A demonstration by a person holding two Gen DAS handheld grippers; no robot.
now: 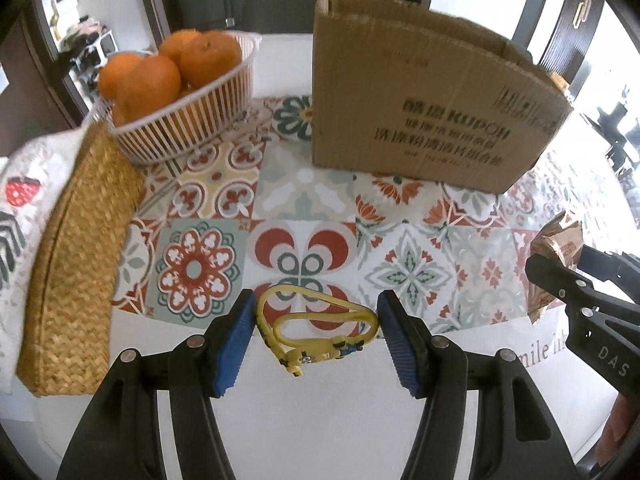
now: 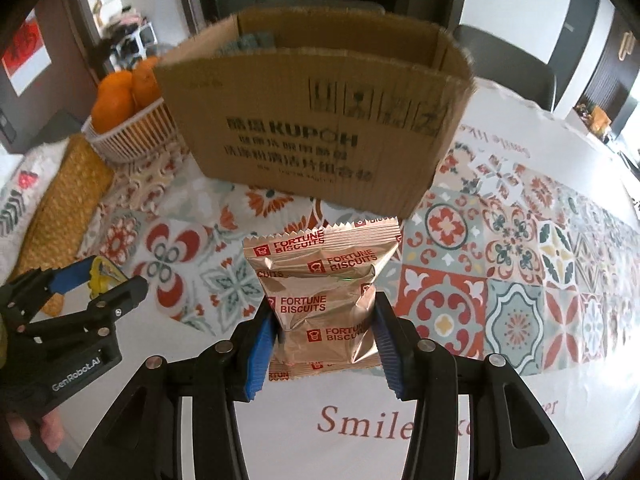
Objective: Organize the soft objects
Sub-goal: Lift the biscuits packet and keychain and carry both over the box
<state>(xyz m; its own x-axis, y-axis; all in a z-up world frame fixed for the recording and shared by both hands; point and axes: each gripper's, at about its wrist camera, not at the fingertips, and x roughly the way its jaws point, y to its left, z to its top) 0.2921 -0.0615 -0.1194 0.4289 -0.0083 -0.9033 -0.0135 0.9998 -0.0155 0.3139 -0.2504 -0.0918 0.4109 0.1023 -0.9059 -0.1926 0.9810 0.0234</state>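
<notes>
A yellow rubber strap (image 1: pixel 304 356) with a small cartoon figure spans the blue pads of my left gripper (image 1: pixel 317 312), which is shut on it just above the tablecloth. My right gripper (image 2: pixel 323 308) is shut on a gold "Fortune Biscuits" packet (image 2: pixel 320 264), held upright off the table. An open brown cardboard box (image 2: pixel 312 120) stands behind both grippers. In the right wrist view the left gripper (image 2: pixel 108 276) sits low at the left with the strap (image 2: pixel 98 276). In the left wrist view the right gripper (image 1: pixel 560 264) and packet (image 1: pixel 558 240) are at the right edge.
A white wire basket (image 1: pixel 180 132) of oranges stands at the back left beside the box (image 1: pixel 420 92). A woven straw mat (image 1: pixel 76 260) and a printed cloth (image 1: pixel 20 200) lie along the left. The tablecloth (image 2: pixel 520 280) has a tile pattern.
</notes>
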